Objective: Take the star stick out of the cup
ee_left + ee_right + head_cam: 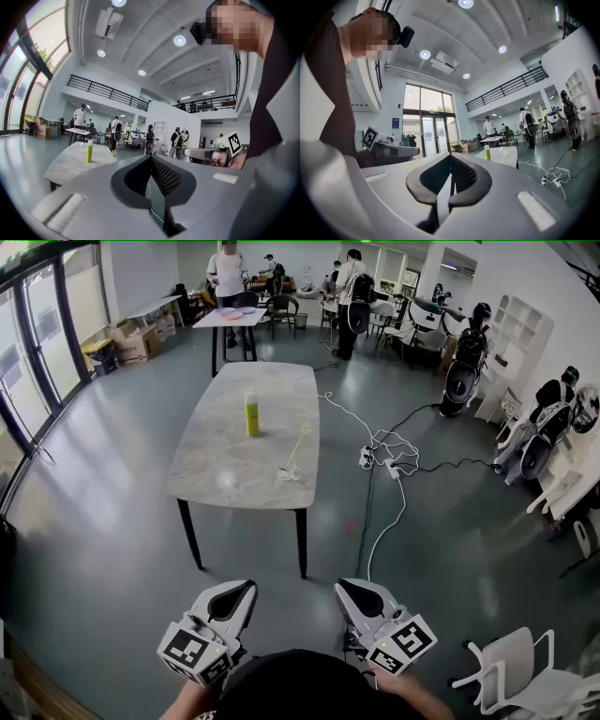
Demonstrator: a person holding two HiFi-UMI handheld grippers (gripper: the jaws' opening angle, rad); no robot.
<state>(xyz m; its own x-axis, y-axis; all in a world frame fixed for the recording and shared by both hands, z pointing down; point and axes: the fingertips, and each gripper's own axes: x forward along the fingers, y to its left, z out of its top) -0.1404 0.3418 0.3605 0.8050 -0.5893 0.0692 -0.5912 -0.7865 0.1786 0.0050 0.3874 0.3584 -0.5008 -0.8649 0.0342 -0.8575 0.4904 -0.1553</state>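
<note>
Left hand-held gripper (246,592): grey shell, black ribbed pads pressed together, nothing between them. Grey marbled rectangular counter (225,460) on black legs, well ahead. On it: upright yellow-green cylindrical bottle (251,414); right of it, thin pale-yellow star stick (297,448), slanted, foot at a small clear vessel (287,472). Right hand-held gripper (343,591): likewise closed, empty.

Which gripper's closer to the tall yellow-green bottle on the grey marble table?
Left, slightly. The left gripper sits almost straight in front of the tall yellow-green bottle; the right gripper is offset to its right. Both shut, well short of the grey marble table.
</note>
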